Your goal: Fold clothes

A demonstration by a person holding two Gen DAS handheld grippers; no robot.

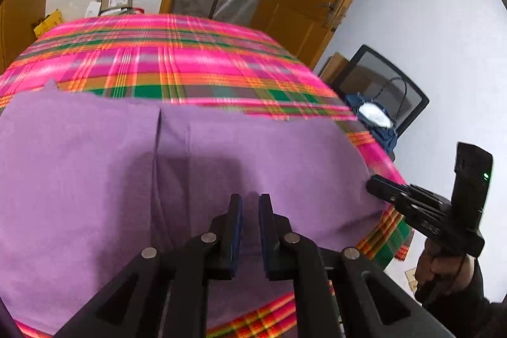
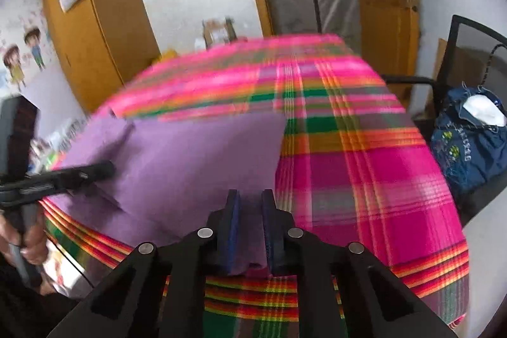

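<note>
Each hand-held gripper, left [image 1: 250, 201] and right [image 2: 250, 198], pinches the soft purple cloth [image 1: 95, 167] narrowly; a thin bite could slip when lifted.

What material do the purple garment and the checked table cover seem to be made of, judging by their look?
Purple garment: probably a soft knit or fleece-like cloth; matte, slightly fuzzy surface with no sheen and soft creases. Checked table cover: probably a thin woven fabric, perhaps cotton or a synthetic blend; its pink, green and orange stripes look woven in, and it drapes smoothly over the edge. Blur leaves the weave itself unclear.
</note>
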